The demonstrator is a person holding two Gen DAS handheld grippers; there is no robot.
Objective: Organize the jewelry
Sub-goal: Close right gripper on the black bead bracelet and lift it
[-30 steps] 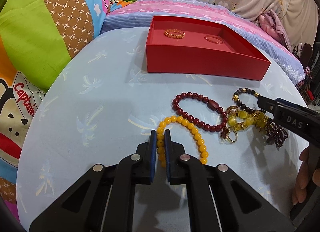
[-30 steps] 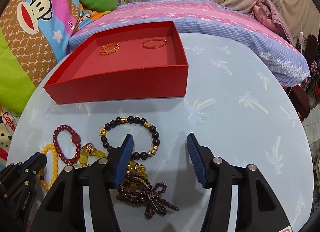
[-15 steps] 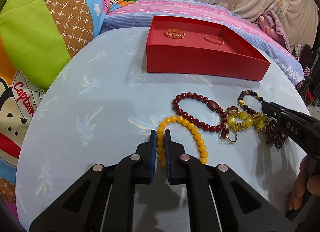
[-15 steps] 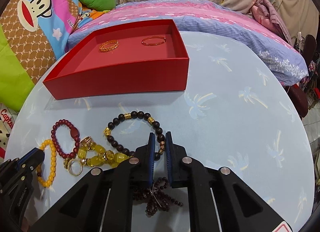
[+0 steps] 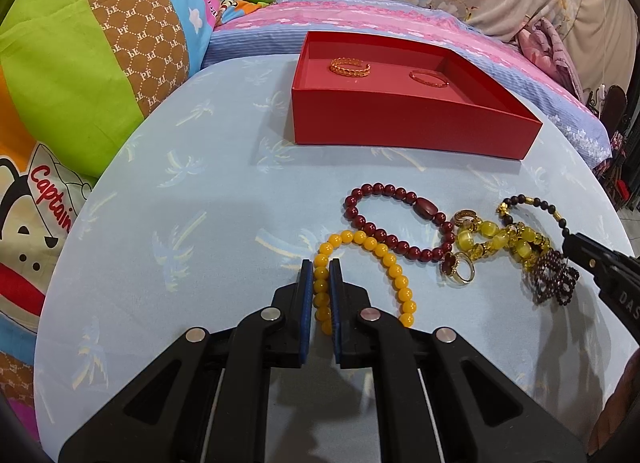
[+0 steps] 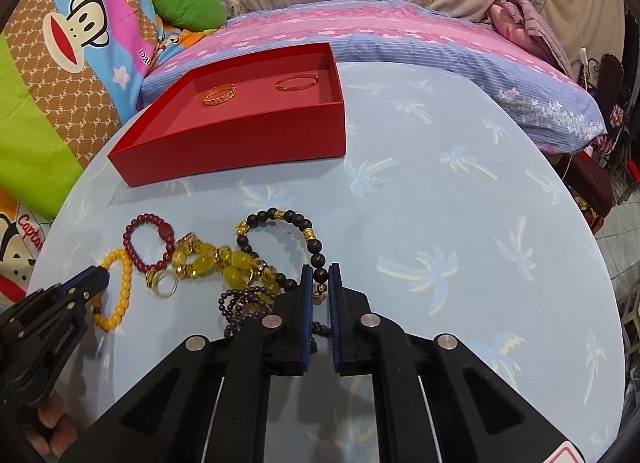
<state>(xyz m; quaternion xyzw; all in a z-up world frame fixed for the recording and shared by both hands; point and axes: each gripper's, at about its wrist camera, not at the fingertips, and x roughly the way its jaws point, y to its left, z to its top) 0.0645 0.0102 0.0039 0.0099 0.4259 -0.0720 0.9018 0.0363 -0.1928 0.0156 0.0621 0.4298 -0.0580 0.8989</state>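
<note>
Both grippers clamped on bead bracelets

The left gripper (image 5: 321,295) pinched the yellow bracelet (image 5: 394,283) on the blue table (image 5: 192,199); the right gripper (image 6: 320,291) gripped the black bracelet (image 6: 280,217) — both lay short of the red tray (image 6: 248,143).

Glossy yellow bead bracelet (image 5: 362,263) on matt printed tablecloth (image 5: 192,231); matt red box (image 5: 404,127).

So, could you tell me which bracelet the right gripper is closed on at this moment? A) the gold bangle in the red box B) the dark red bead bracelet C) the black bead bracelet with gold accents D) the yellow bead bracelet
C: the right gripper has its jaws shut on the black bracelet, while the left gripper pinches the yellow bracelet.
</note>
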